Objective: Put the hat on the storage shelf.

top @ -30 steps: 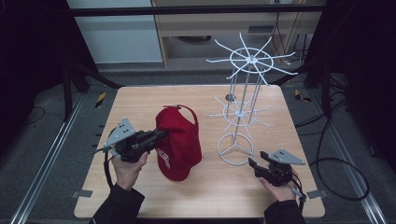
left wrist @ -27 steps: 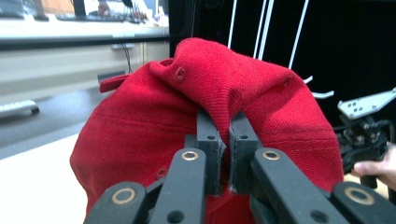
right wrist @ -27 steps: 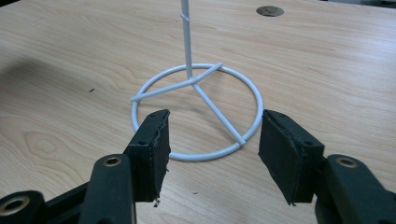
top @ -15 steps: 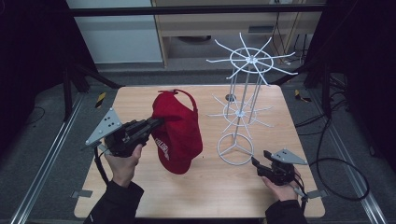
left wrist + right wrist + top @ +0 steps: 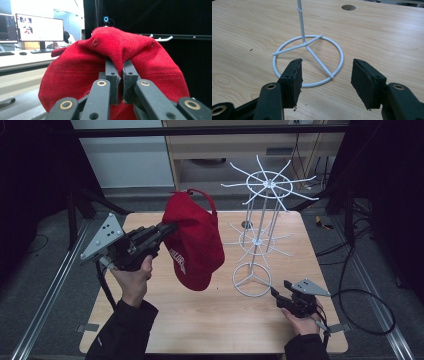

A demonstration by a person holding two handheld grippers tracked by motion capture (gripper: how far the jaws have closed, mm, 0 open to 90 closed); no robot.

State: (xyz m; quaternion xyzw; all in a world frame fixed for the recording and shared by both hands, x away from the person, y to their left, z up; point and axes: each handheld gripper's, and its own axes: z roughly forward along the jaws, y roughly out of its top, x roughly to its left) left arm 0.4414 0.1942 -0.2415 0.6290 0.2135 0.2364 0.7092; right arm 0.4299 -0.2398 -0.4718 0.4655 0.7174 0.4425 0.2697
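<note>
Cap (image 5: 196,245): red, lifted clear of the tabletop (image 5: 210,315), hanging just left of the rack (image 5: 260,230), about level with its lower ring of arms.
Hold: left gripper (image 5: 167,227) has its fingers (image 5: 113,82) closed on a pinched fold of the crown; the brim hangs down.
Rack: white wire, upright, two tiers of spokes over a ring base (image 5: 308,61); landmark for all places here.
Right gripper (image 5: 277,295): low, just right of the rack's base, fingers (image 5: 292,81) apart with nothing between them, pointed at the ring.
Step in hand, as judged: carry the cap to a rack arm and hang it.
Doing it well: raise the cap above a spoke tip, bring the back strap loop (image 5: 202,197) or crown opening over it, then lower.
Steadying: close the right gripper on the base first, since the light rack may tip or spin.
Release: only once the spoke bears the cap.
</note>
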